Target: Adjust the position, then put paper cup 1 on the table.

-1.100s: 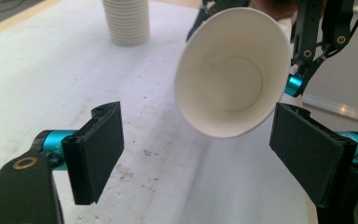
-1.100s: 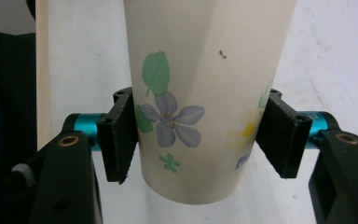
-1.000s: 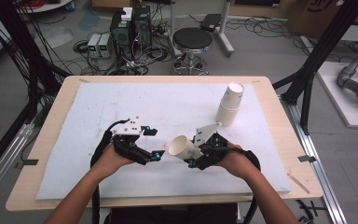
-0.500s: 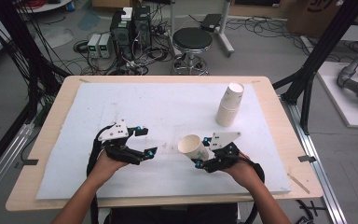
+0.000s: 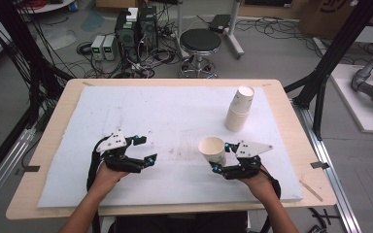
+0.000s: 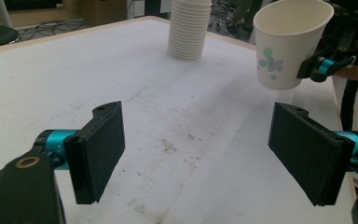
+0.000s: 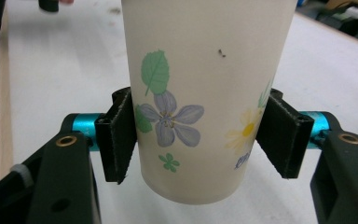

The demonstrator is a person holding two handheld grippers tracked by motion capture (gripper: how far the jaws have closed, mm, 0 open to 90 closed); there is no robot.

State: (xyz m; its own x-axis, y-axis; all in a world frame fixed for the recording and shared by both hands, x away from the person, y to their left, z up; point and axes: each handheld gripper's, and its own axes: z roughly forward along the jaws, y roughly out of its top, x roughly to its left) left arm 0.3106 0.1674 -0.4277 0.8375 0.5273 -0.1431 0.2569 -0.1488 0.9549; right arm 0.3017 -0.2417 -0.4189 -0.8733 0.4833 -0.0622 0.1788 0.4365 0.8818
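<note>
Right gripper clamped on cup, pads pressing both sides of lower wall, base below pads, clear of mat. Cup upright, mouth open. Left gripper jaws wide apart, empty, over mat. Stack stands far right on mat.

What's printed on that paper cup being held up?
The paper cup is white with a purple flower, a yellow daisy and green leaves, clearest in the right gripper view.
</note>
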